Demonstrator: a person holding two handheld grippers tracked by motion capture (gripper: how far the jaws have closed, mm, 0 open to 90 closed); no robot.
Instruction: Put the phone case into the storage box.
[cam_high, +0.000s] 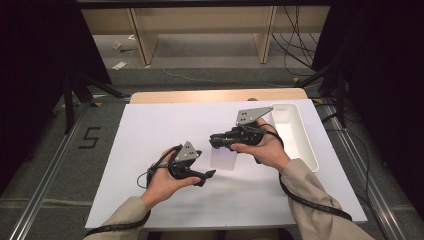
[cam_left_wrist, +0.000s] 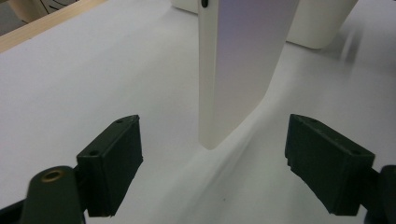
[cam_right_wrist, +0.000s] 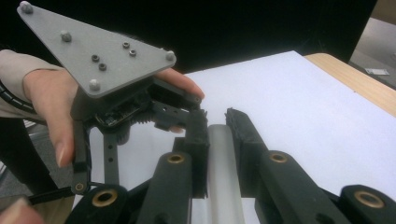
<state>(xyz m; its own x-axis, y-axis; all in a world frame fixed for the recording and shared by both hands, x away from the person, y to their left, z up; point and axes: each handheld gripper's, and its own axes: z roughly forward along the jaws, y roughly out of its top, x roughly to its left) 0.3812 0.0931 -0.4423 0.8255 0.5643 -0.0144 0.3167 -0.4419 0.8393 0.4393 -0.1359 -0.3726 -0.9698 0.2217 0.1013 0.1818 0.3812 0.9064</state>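
Nearest the high camera, two beige-sleeved forearms are seen over the white tabletop sheet (cam_high: 150, 130). A long white rectangular plastic tray (cam_high: 298, 131) lies at its right edge. A thin, flat white rectangular plate (cam_high: 223, 158) is held on edge above the sheet, clamped between the closed jaws of the right gripper (cam_high: 214, 141). The left gripper (cam_high: 210, 175) is held just beside the plate's lower end, its jaws wide apart and touching nothing.

Right gripper (cam_right_wrist: 216, 122) fingers (cam_right_wrist: 198, 140) clamp a white slab (cam_right_wrist: 223, 172) edge-on
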